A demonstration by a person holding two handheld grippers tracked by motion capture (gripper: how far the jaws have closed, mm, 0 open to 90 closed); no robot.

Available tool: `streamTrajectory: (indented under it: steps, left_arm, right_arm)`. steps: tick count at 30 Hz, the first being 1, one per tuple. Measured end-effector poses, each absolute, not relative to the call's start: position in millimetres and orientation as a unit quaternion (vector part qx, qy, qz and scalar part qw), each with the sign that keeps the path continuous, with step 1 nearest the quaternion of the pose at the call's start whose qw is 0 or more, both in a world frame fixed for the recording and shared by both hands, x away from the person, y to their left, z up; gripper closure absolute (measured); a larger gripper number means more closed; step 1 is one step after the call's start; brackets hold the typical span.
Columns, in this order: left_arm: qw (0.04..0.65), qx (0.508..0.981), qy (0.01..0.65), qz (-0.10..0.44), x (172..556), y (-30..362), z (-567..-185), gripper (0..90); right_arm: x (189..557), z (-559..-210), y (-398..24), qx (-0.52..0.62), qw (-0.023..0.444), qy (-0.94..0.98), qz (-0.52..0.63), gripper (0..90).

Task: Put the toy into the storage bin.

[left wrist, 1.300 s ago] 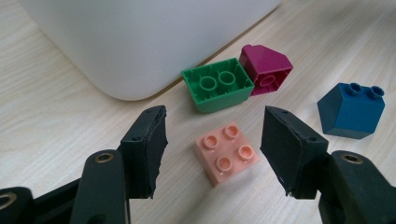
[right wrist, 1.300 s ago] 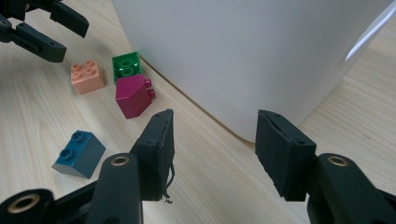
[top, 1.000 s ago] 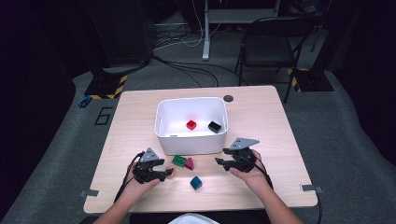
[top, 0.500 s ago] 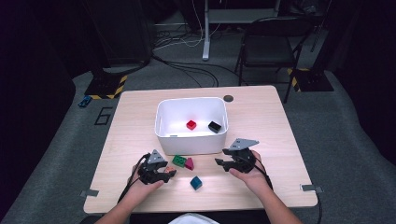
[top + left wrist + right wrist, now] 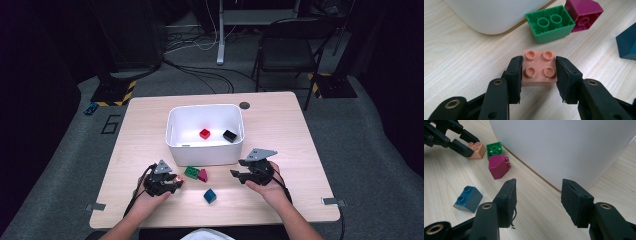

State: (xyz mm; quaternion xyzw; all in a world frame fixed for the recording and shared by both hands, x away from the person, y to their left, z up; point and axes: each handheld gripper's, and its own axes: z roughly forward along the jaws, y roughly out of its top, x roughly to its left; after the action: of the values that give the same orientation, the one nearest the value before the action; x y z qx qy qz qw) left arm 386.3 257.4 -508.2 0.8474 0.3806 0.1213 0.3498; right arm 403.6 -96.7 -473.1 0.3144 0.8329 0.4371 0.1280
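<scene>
A white bin (image 5: 172,131) sits at the far middle of the table (image 5: 280,115); near it, at the left, a peach brick (image 5: 539,67) has just been pinched by the closing left gripper (image 5: 538,75). The right gripper (image 5: 537,195) is held spread and empty. Next, the brick likely needs to be lifted and dropped in the bin.

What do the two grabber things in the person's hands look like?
Both are black. The left gripper and right gripper each have two chunky jaws with flat, dark rubbery pads and brass-coloured rivets at the joints. On top of each sits a grey three-cornered plate, and a black cable trails back from it. The person's forearms are bare, no sleeves showing.
</scene>
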Motion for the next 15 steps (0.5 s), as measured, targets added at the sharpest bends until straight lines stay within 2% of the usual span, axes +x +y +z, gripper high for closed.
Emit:
streamTrajectory:
  steps: [15]
  left_arm:
    - [0.368,0.849,0.360,0.118,383,267,-490,58.7]
  right_arm:
    - [404,-474,-98,0.320,0.126,0.831,0.438,46.0]
